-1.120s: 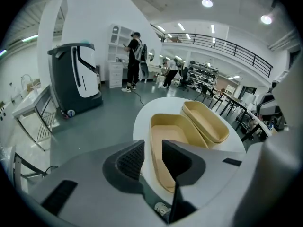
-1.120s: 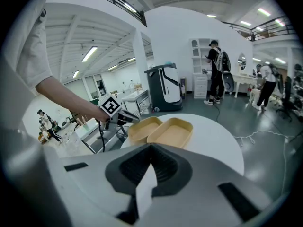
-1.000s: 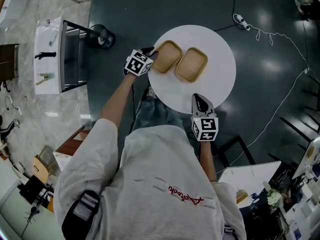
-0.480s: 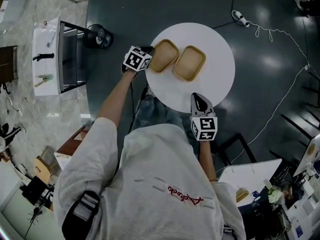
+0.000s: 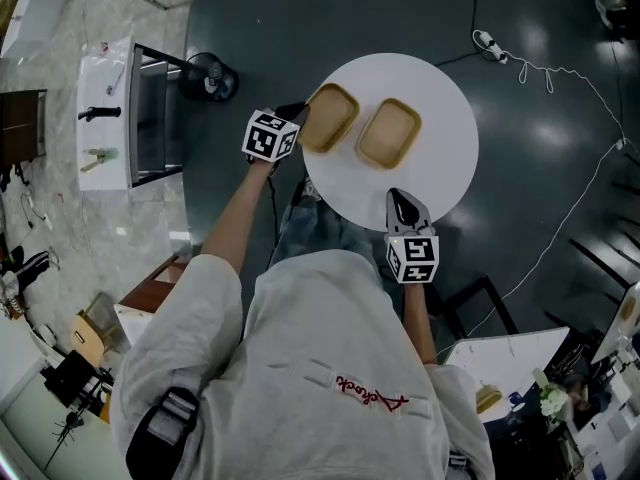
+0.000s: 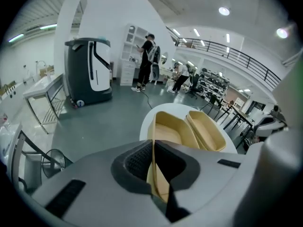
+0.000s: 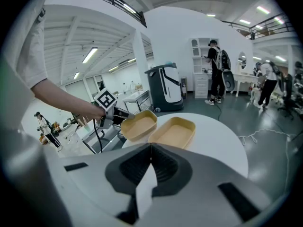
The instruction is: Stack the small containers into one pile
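Note:
Two tan, shallow rectangular containers lie on a round white table (image 5: 440, 183). The left container (image 5: 331, 118) has its near rim pinched by my left gripper (image 5: 300, 117), whose jaws have just been closing on that rim. In the left gripper view the thin rim (image 6: 152, 150) runs between the pads, with the right container (image 6: 207, 129) just beyond. The right container (image 5: 389, 133) rests flat, a small gap from the left one. My right gripper (image 5: 404, 204) hovers at the table's near edge, shut and empty. The right gripper view shows both containers (image 7: 138, 125) (image 7: 173, 132) ahead.
A floor fan (image 5: 209, 78) and a white stand with a black frame (image 5: 125, 113) are left of the table. A power strip and white cable (image 5: 489, 44) trail over the dark floor at the right. A dark chair (image 5: 470, 298) sits near my right side. People stand far off.
My left gripper has closed on the left container's rim and drawn it slightly up and left, opening a gap to the right container. The right gripper has kept still.

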`<state>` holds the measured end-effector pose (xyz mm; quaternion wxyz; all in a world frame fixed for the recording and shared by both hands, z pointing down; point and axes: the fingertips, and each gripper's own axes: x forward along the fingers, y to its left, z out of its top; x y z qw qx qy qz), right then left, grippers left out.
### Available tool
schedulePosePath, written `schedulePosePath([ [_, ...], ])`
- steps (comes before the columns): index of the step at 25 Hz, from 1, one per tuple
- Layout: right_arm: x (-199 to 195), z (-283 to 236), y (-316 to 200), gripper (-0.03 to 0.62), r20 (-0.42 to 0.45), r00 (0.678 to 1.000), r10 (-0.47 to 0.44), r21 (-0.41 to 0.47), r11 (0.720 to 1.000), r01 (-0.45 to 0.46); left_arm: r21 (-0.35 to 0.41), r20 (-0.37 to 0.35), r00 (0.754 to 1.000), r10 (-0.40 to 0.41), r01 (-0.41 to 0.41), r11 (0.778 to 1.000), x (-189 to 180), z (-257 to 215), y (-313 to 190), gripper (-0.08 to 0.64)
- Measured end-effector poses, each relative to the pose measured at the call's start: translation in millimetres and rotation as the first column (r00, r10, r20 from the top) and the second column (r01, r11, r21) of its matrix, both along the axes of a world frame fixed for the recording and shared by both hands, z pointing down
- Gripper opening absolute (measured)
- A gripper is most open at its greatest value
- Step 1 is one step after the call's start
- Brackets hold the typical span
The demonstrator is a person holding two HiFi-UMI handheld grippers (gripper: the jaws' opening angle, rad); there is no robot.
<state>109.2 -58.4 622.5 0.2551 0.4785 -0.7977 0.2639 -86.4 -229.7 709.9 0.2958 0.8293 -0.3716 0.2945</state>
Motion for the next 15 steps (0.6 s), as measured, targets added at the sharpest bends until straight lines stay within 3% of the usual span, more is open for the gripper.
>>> schedulePosePath([
  [8,-7.8,-3.9,3.1,0.021,0.009,1.0,-0.011,0.011,1.0,0.011,0.03,-0.139,0.977,-0.164,0.169,0.985,-12.8,-45.1,24.4,0.023],
  [15,-0.7,-7.8,5.9,0.021,0.007,1.0,0.014,0.022,1.0,-0.014,0.043,-0.226,0.956,-0.186,0.2,0.979,-2.5,-83.3,42.4,0.023],
])
